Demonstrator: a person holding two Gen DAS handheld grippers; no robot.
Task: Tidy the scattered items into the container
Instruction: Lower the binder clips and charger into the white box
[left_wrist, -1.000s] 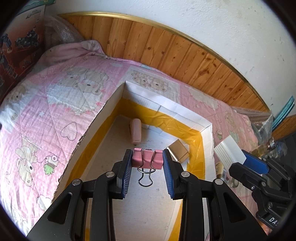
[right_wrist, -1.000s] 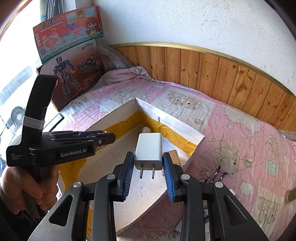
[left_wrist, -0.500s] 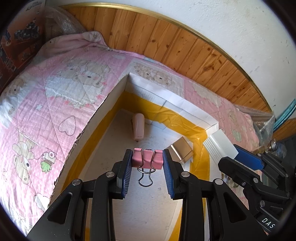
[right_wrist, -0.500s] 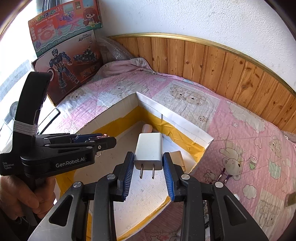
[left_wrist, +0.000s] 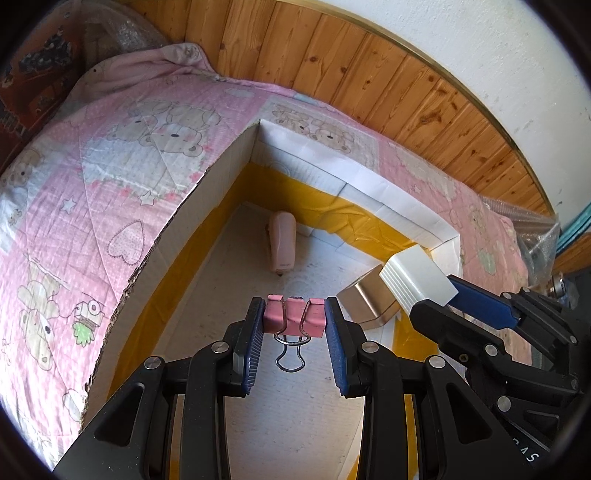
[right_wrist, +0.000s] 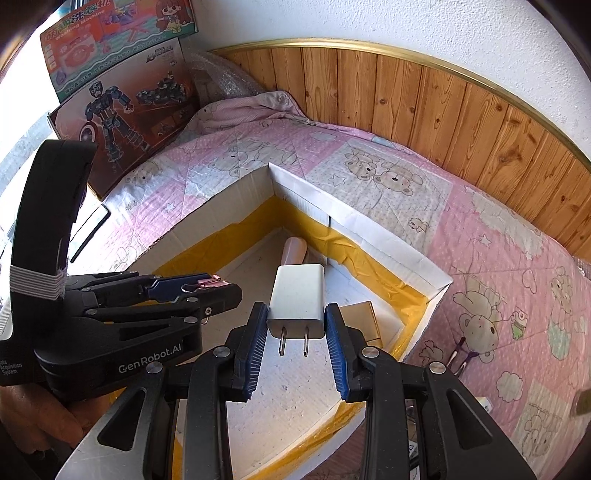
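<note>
My left gripper (left_wrist: 294, 323) is shut on a pink binder clip (left_wrist: 294, 320), wire handles hanging down, above the floor of a white cardboard box (left_wrist: 354, 188) lined with yellow tape. My right gripper (right_wrist: 295, 325) is shut on a white plug adapter (right_wrist: 298, 295), its two prongs pointing back toward the camera, also over the box (right_wrist: 369, 229). In the left wrist view the adapter (left_wrist: 417, 280) and the right gripper come in from the right. Inside the box lie a pink stapler (left_wrist: 282, 245) near the far corner and a small shiny metal case (left_wrist: 364, 304).
The box rests on a pink bear-print quilt (right_wrist: 388, 177) on a bed against a wood-panelled wall (right_wrist: 443, 110). Toy boxes (right_wrist: 122, 92) lean at the far left. A purple hair tie or small item (right_wrist: 463, 354) lies on the quilt right of the box. A hand (right_wrist: 40, 424) holds the left gripper.
Both grippers have sunk toward the box with their loads still held. The right gripper and adapter have slid leftward, from outside the box's right wall to over its floor.
</note>
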